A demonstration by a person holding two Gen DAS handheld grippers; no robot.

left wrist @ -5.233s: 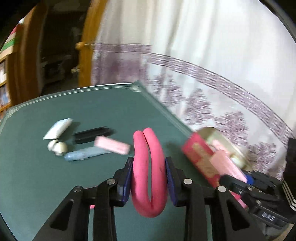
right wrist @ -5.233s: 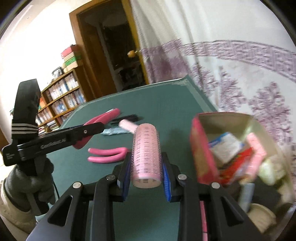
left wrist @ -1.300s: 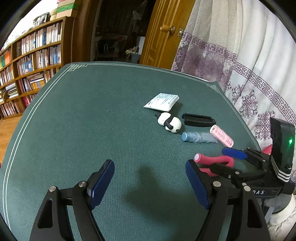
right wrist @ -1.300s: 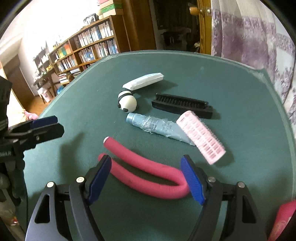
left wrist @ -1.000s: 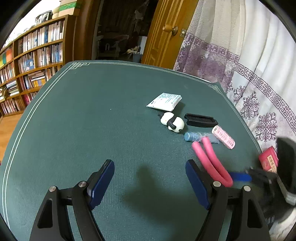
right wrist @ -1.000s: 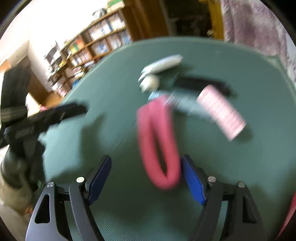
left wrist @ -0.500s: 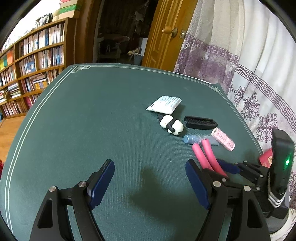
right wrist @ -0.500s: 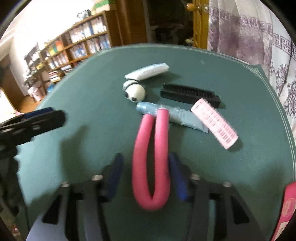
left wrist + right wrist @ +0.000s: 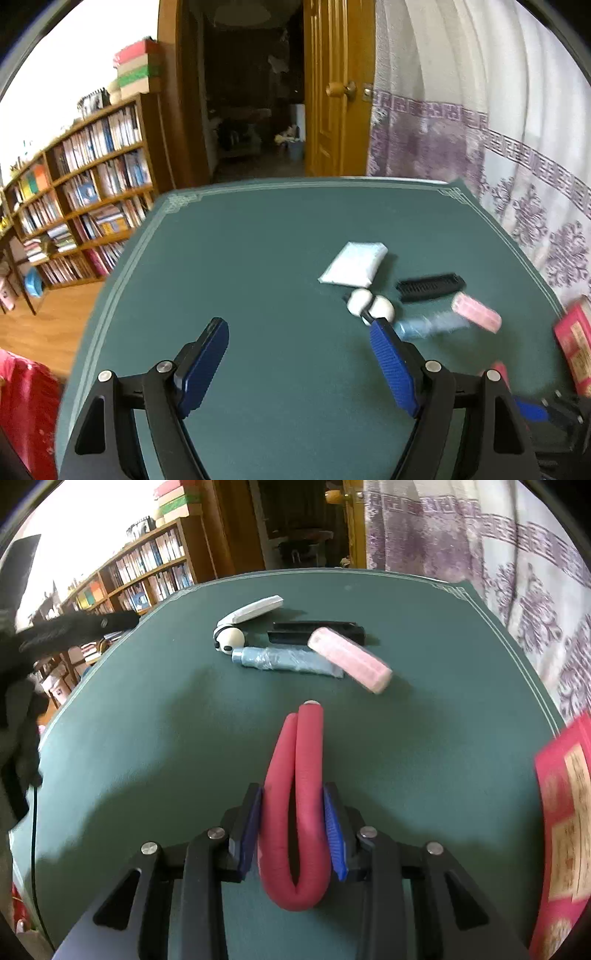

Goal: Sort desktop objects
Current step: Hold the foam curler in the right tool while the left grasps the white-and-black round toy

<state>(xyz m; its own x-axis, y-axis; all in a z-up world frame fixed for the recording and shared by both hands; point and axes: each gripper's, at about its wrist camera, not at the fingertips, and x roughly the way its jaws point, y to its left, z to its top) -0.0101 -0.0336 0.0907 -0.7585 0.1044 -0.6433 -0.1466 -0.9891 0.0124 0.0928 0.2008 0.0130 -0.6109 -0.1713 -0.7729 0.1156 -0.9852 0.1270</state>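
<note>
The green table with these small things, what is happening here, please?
A person with two handheld grippers is sorting small objects on the green table. The right gripper is shut on a bent red foam curler. The left gripper is open and holds nothing. A pink hair roller, a blue tube, a black comb, a panda figure and a white packet lie on the table.

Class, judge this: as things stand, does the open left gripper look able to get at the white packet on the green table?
Probably yes. The left gripper is open and holds nothing, and bare table lies between it and the white packet; the panda toy sits beside that path, not across it.
</note>
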